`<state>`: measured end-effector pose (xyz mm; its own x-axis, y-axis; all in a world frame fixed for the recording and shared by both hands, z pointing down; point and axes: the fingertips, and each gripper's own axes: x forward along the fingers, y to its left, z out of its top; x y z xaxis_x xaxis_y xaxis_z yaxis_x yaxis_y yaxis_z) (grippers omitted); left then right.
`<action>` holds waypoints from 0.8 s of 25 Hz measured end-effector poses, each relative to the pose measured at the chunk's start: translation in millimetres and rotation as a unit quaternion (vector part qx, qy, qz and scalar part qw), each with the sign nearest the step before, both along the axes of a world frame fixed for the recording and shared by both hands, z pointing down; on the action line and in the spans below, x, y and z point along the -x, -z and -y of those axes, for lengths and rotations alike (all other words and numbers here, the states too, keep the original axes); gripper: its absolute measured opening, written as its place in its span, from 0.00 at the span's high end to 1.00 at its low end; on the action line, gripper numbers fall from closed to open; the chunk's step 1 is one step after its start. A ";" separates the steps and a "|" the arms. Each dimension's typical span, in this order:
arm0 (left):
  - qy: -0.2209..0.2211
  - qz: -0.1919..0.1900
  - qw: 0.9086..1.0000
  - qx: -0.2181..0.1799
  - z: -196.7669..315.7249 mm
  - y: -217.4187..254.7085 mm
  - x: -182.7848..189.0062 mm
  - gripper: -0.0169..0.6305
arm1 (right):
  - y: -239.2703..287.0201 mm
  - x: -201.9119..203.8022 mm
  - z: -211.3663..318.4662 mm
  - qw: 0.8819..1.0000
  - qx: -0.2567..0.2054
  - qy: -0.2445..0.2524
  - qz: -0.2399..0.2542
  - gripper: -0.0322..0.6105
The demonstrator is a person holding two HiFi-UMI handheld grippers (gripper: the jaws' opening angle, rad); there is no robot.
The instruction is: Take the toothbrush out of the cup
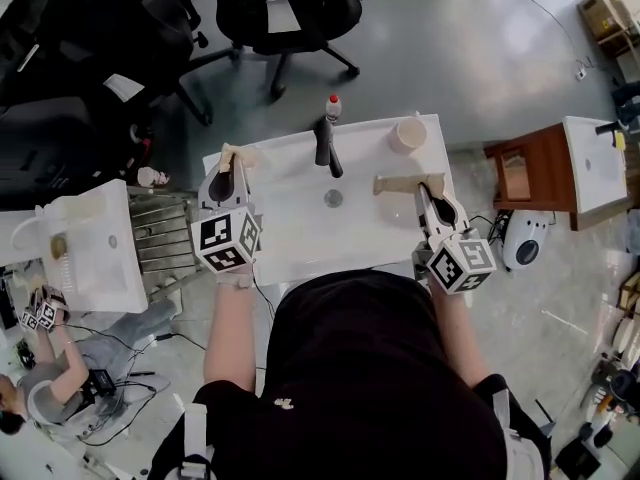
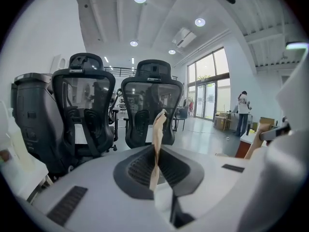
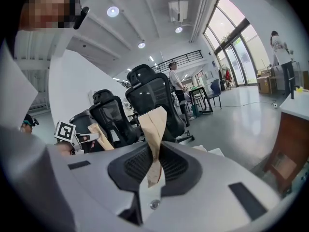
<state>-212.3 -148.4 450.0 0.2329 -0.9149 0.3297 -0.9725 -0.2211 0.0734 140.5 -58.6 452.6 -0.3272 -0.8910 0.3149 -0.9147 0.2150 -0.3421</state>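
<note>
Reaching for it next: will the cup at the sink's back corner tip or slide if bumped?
The cup looks like thin pale paper, so it is probably light and easily shoved. It stands upright by the back edge of the sink, so a bump might send it off. A hard squeeze would likely crush it.

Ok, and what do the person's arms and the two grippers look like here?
The left gripper and right gripper are pale grey shells with black ribbed pads inside. Each carries a white marker cube printed with black squares. The person wears a black short-sleeved top.
</note>
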 end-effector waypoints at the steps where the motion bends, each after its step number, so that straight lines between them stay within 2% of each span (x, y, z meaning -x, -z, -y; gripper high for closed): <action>1: 0.005 -0.002 1.000 -0.004 -2.4 6.7 -0.4 0.92 | 1.1 -0.1 2.1 1.000 -0.002 0.005 0.002 0.86; 9: 0.028 -0.018 0.999 -0.033 -30.3 50.9 -8.8 0.92 | 8.6 4.5 14.0 0.999 -0.015 0.046 0.015 0.86; 20: 0.065 -0.027 0.998 -0.003 -83.1 28.5 -10.5 0.92 | 11.5 30.5 18.6 0.993 -0.017 0.119 0.019 0.86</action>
